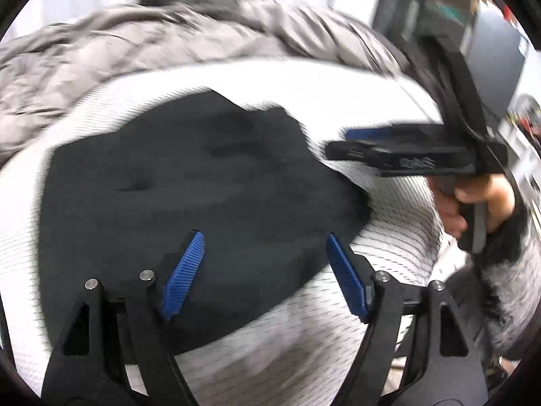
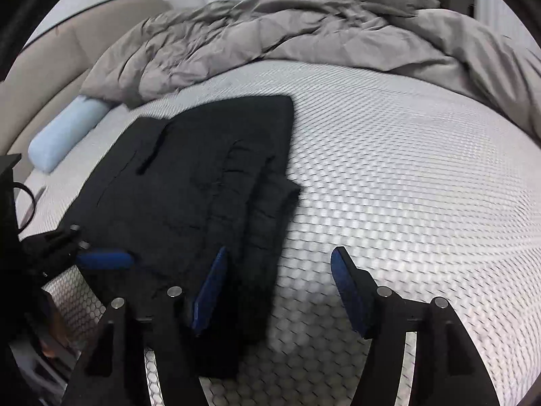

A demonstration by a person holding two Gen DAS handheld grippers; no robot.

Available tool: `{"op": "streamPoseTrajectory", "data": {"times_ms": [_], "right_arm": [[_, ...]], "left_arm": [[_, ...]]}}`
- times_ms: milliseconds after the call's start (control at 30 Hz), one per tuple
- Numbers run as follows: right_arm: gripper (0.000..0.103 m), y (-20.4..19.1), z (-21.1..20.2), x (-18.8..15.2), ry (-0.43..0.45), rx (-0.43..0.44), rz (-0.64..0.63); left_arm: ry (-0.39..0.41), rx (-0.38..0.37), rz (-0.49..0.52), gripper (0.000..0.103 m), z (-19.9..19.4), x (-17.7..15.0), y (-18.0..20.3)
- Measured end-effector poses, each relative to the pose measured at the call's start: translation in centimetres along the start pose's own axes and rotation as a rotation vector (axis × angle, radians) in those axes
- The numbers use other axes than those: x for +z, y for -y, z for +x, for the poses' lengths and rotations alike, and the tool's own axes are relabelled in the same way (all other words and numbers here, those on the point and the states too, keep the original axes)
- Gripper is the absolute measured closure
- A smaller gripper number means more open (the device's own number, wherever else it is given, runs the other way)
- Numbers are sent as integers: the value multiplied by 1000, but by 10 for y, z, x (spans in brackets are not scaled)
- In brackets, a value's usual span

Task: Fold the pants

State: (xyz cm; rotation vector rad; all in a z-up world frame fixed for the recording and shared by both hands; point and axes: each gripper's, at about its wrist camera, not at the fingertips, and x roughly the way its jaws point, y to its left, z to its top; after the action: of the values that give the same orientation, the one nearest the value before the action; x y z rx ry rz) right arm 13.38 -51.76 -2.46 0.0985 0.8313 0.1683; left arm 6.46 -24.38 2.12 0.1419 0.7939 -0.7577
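pants (image 2: 203, 182): black, folded into a flat stack on the mattress; in the right wrist view the stack runs from about 11 o'clock down to 6 o'clock, layered edges showing on its right side; in the left wrist view it fills the centre as one dark mass, blurred
left gripper (image 1: 265, 274): released, blue pads spread wide, nothing pinched; the pants lie below and between the fingers; the same gripper enters the right wrist view at 9 o'clock, blue pad over the near left edge of the pants, contact not clear
right gripper (image 2: 275, 291): released, jaws apart, empty; left pad sits over the right edge of the pants stack, right pad over bare mattress; whether the left pad touches the cloth I can't tell; in the left wrist view it comes in at 3 o'clock, pointing left at the right edge of the pants
hand (image 1: 473, 203): grips the right gripper's handle, 3 o'clock in the left wrist view, fuzzy grey sleeve (image 1: 507, 270) below it
mattress (image 2: 405, 186): white, honeycomb-textured cover, carries the pants
duvet (image 2: 270, 34): grey, crumpled, heaped across 10 to 2 o'clock behind the pants, apart from them
bolster (image 2: 64, 135): pale blue, cylindrical, 9 to 10 o'clock, beside the pants' far left corner, against a beige headboard (image 2: 50, 67)
writing: none legible; some pale marks on the right gripper's body in the left wrist view, too blurred to read
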Motion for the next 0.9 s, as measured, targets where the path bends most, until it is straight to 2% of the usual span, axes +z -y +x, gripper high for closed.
{"op": "streamPoseTrajectory", "data": {"times_ms": [100,167,200,233,300,333,367,400,433,500,533,600,667,733,767,833,900], "right_arm": [[39,-19,-19,5,90,40,3],[39,-48,-20,9,122,74,-68],[39,-61,-14,13,127,80,-89],[41,-75,-10,14,123,93,-113],[46,-104,8,17,85,149,-166],[50,-121,24,16,34,152,-220],[55,-131,35,13,-1,127,-257],[68,-140,50,10,-43,77,-300],[73,-143,62,7,-67,-2,-336],[73,-137,59,3,-52,-101,-342],[75,-130,53,2,-52,-119,-328],[77,-109,38,-4,-71,-71,-286],[77,-105,34,-5,-71,-50,-277],[73,-109,27,-4,-43,-50,-280],[73,-111,29,-1,-34,-41,-276],[71,-123,32,6,-7,14,-243],[70,-139,47,17,-14,44,-253]], "left_arm": [[51,78,-93,30,-18,-5,-45],[46,113,-163,31,-15,-10,-70],[28,107,-192,37,-10,-15,-79],[-4,93,-193,40,-3,-19,-85],[-8,114,-102,40,1,-28,-78],[-16,125,-63,44,2,-30,-75],[-21,138,-42,49,4,-32,-74],[-34,140,-38,53,5,-32,-75],[-45,130,-44,53,4,-36,-79],[-50,117,-45,53,0,-40,-85],[-52,115,-44,53,-1,-42,-86],[-53,123,-40,53,-4,-44,-85],[-54,141,-36,53,-10,-44,-85],[-35,113,-63,53,-18,-36,-87],[3,83,-95,53,-22,-29,-89],[33,65,-141,53,-19,-13,-90],[-30,77,-147,53,3,2,-91]]}}
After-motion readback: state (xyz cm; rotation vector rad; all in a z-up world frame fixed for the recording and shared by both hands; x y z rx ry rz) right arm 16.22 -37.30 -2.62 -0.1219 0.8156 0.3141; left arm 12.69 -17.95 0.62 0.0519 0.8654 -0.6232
